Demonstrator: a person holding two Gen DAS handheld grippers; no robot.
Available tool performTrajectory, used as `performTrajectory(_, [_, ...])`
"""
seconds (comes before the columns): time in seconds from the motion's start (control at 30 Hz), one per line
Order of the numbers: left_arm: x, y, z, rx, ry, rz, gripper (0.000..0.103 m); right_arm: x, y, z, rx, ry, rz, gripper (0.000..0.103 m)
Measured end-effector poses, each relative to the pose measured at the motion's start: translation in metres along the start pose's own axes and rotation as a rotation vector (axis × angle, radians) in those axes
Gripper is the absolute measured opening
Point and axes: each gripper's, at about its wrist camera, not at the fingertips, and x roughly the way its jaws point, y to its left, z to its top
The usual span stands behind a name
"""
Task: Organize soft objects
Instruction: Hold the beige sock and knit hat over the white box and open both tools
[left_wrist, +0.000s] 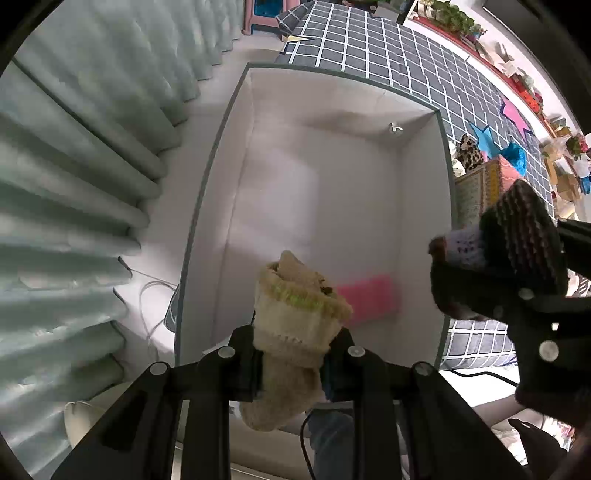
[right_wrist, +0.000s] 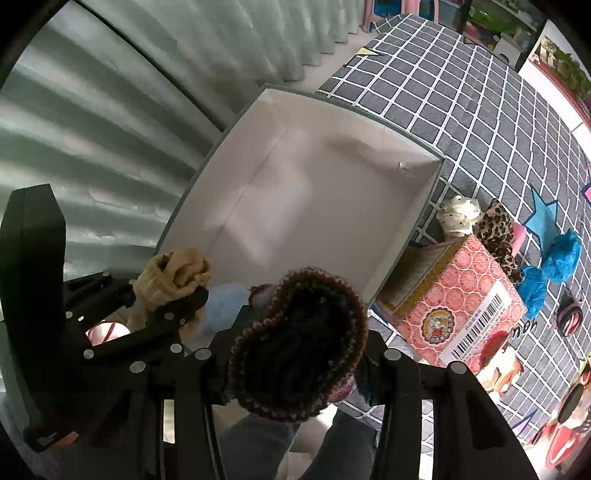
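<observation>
Poised over the white box (left_wrist: 332, 206) on the bed, the left gripper (left_wrist: 291, 354) pinches a beige sock (left_wrist: 295, 332) and the right gripper (right_wrist: 295, 354) a dark knitted one (right_wrist: 299, 343); released near the rim, either could fall outside.

Below my tongs the bed wears a grey quilt with a white grid (right_wrist: 461, 92). On it rest a big white open cardboard box (right_wrist: 258, 122), a pink patterned carton (right_wrist: 458, 295), leopard-print cloth (right_wrist: 496, 229) and crumpled blue fabric (right_wrist: 561, 254).
</observation>
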Motion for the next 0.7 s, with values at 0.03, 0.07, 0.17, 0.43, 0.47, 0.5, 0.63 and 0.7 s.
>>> performTrajectory(0.03, [0.001, 0.000, 0.000, 0.000, 0.001, 0.000, 0.026, 0.001, 0.001, 0.000, 0.000, 0.001, 0.002, 0.050])
performTrajectory(0.07, [0.002, -0.001, 0.000, 0.001, 0.003, 0.001, 0.026, 0.002, 0.001, 0.000, -0.001, 0.003, 0.003, 0.050])
performTrajectory(0.17, [0.004, -0.002, -0.001, 0.001, 0.008, 0.001, 0.026, 0.004, 0.002, 0.001, -0.003, 0.007, 0.005, 0.050])
performTrajectory(0.43, [0.009, -0.004, -0.001, -0.005, 0.019, 0.001, 0.026, 0.008, 0.003, 0.001, -0.003, 0.012, 0.014, 0.050])
performTrajectory(0.47, [0.009, -0.004, -0.001, -0.005, 0.020, 0.001, 0.026, 0.009, 0.003, 0.001, -0.004, 0.014, 0.015, 0.050])
performTrajectory(0.5, [0.010, -0.004, 0.000, -0.004, 0.022, 0.002, 0.026, 0.010, 0.003, 0.001, -0.004, 0.014, 0.015, 0.050])
performTrajectory(0.63, [0.012, -0.005, 0.000, -0.005, 0.029, -0.001, 0.026, 0.012, 0.003, 0.001, -0.002, 0.017, 0.024, 0.050])
performTrajectory(0.7, [0.013, -0.004, 0.000, -0.006, 0.029, -0.005, 0.026, 0.013, 0.003, 0.001, 0.000, 0.017, 0.031, 0.050])
